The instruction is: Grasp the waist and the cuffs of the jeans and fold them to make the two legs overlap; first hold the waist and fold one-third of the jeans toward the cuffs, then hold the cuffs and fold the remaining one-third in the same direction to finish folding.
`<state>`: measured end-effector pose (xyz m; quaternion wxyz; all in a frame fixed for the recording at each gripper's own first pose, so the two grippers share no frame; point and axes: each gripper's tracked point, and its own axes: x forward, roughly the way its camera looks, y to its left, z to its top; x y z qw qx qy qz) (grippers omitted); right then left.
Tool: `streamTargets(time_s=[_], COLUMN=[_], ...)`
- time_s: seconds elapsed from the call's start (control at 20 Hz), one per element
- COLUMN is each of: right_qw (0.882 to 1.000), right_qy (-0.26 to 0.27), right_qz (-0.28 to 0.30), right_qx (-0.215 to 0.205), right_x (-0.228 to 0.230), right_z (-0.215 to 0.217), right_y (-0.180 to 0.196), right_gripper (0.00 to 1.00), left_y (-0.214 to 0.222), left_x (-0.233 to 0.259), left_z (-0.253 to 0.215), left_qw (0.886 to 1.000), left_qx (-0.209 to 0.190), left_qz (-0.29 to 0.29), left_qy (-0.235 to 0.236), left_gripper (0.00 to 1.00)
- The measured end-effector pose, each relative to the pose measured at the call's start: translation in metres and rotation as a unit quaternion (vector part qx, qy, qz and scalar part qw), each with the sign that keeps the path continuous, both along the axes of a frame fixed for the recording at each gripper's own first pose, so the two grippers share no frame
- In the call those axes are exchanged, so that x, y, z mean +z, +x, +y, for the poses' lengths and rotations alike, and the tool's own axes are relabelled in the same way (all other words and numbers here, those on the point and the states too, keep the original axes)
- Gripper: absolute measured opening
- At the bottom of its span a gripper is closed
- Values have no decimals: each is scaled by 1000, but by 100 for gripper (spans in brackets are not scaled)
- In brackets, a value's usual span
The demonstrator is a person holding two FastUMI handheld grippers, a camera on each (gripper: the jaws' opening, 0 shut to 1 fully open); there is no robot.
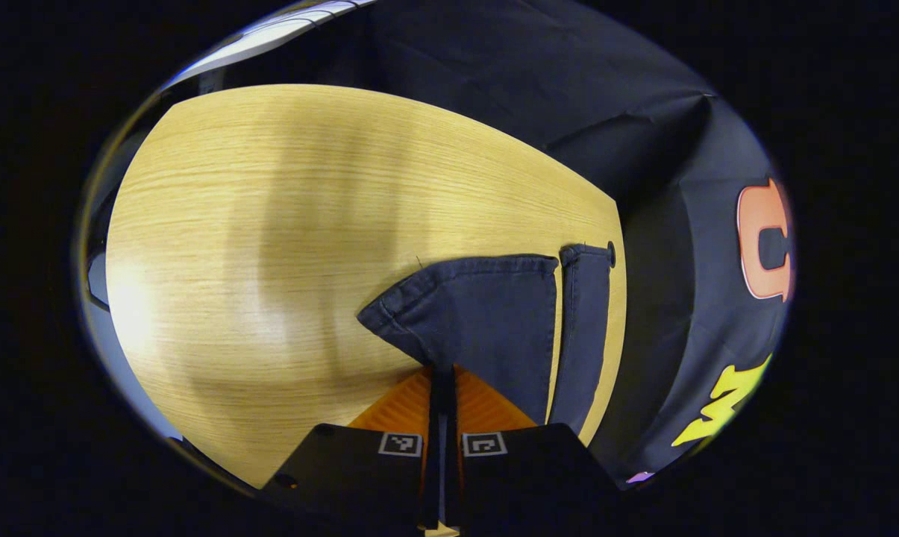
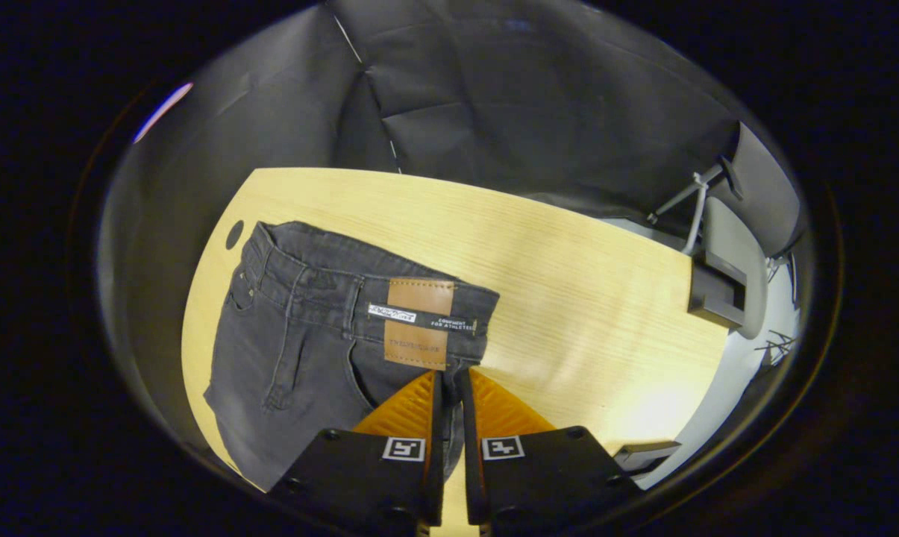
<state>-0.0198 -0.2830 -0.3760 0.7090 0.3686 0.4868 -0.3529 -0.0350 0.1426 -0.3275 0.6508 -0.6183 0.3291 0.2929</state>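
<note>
Left gripper view: the left gripper [image 1: 442,373], fingers drawn together at bottom centre, pinches the cuff [image 1: 473,317] of the jeans, lifting a corner of it off the table [image 1: 270,224]. A second cuff [image 1: 583,328] lies flat just to its right, near the table's right edge.

Right gripper view: the right gripper [image 2: 449,377], fingers nearly closed, clamps the jeans' waist [image 2: 345,298] just below the leather patch [image 2: 419,323]. The waist lies in the lower left of the frame, on the table; a chair [image 2: 725,276] stands at right.
</note>
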Motion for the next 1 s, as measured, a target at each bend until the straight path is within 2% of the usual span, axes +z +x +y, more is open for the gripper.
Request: streamTargets(time_s=[0.05,0.1,0.2,0.35,0.65,0.8,1.0], right_qw=[1000,1000,998,995,982,975,969], right_qy=[9,25,53,72,109,116,121], right_qz=[-5,-11,-34,-72,-152,-186,-210], right_qx=[-1,-3,-21,-20,-8,18,52], right_x=[7,2,6,23,54,76,112], right_z=[1,2,3,0,5,13,23], right_y=[-3,0,1,-1,14,30,69], right_gripper=[5,1,1,1,1,1,1], left_y=[0,0,1,2,19,45,104], left_x=[1,2,10,27,70,87,127], left_z=[0,0,0,-1,-4,-1,-4], left_qw=[1000,1000,1000,999,989,978,968], left_qx=[1,-1,-12,-35,-117,-165,-191], left_qz=[-6,-13,-25,-41,-74,-89,-134], left_qy=[-6,-12,-15,-5,59,91,97], left_gripper=[5,5,4,4,3,4,4])
